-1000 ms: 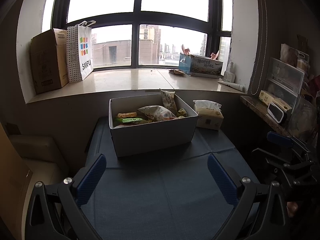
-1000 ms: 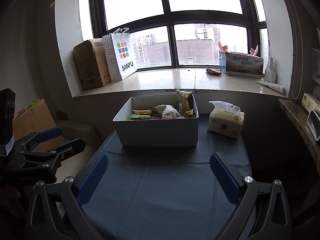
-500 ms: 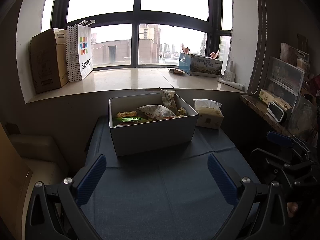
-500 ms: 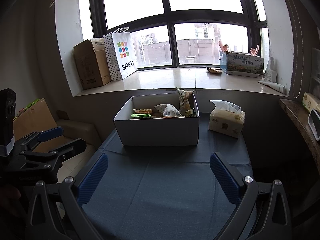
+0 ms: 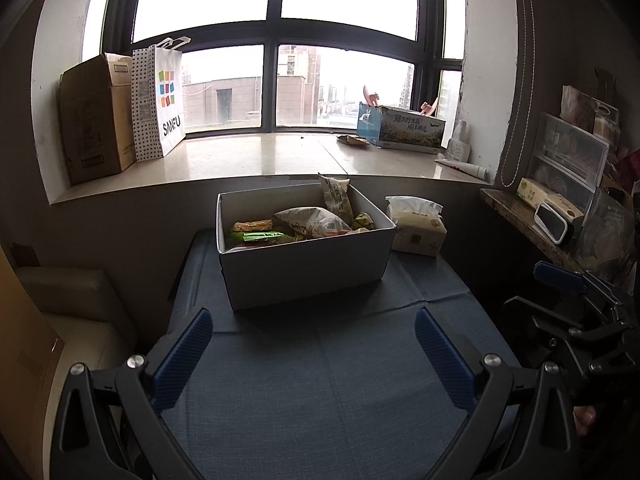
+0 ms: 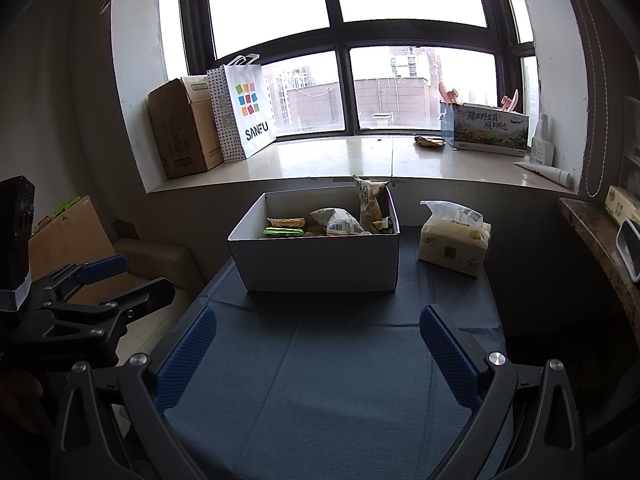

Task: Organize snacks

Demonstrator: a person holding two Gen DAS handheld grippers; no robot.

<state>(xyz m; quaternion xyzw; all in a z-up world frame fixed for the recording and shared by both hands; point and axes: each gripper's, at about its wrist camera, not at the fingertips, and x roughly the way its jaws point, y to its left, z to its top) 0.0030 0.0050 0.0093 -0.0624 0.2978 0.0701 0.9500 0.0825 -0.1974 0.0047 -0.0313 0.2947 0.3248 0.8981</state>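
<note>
A white cardboard box (image 5: 308, 270) (image 6: 320, 262) stands on the blue table cloth (image 5: 328, 380) (image 6: 332, 392) below the window sill. Several snack packets lie inside it: a green one (image 5: 256, 236) (image 6: 284, 232), an orange one (image 5: 252, 225), a pale bag (image 5: 316, 220) (image 6: 340, 222) and a tall packet (image 5: 336, 196) (image 6: 370, 198) leaning on the back right wall. My left gripper (image 5: 312, 354) hangs open over the cloth, well short of the box, holding nothing. My right gripper (image 6: 318, 350) is open too and equally short of the box. Each gripper shows at the other view's edge.
A tissue pack (image 5: 418, 228) (image 6: 456, 240) sits right of the box. On the sill stand a brown carton (image 5: 94, 120), a SANFU paper bag (image 5: 160, 100) and a printed box (image 5: 402, 126). A cluttered side shelf (image 5: 532, 220) runs along the right; a beige seat (image 5: 68, 296) lies left.
Both grippers have eased very slightly back or down from the box; the scene is otherwise the same and both stay open.
</note>
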